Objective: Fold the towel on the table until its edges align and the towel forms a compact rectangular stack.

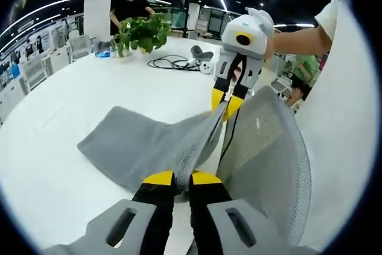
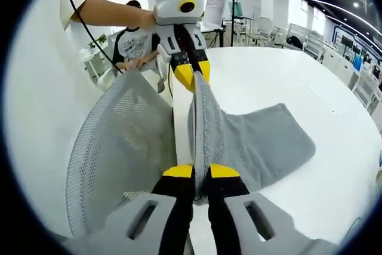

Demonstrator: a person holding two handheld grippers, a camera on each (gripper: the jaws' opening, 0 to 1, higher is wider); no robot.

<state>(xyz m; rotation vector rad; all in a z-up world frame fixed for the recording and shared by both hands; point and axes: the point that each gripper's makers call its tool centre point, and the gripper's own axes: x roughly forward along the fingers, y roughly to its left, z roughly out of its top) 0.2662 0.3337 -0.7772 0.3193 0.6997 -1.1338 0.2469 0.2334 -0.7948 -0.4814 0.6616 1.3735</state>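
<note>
Two yellow-tipped grippers hold one grey towel (image 1: 143, 144) between them, its near edge lifted off the white table (image 1: 71, 94) and pulled into a taut ridge.

Left gripper view: the left gripper (image 1: 182, 178) rises from the bottom centre, jaws closed to a narrow gap with a towel corner pinched between the yellow tips. The lifted edge runs up and to the right to the right gripper (image 1: 225, 107), seen in the upper centre, which clamps the far corner — its white body is held by a hand (image 1: 271, 43) at the upper right. The rest of the towel drapes down to the left and lies flat on the table at the frame's centre left. A grey mesh chair back (image 1: 268, 159) stands at the lower right, just beside the towel ridge. Farther up the table are a potted plant (image 1: 142, 33), a black cable coil (image 1: 173, 62) and a person in a black top (image 1: 128, 7) at the upper left.

Right gripper view: the right gripper (image 2: 201, 172) rises from the bottom centre, jaws nearly together on the towel (image 2: 262, 141) corner. The edge climbs to the left gripper (image 2: 191, 76) in the upper centre, closed on the other corner. The towel's free part spreads flat on the table (image 2: 286, 76) at the centre right. The mesh chair back (image 2: 113, 153) occupies the centre left — a seated person (image 2: 134, 46) shows behind it at the upper left.
</note>
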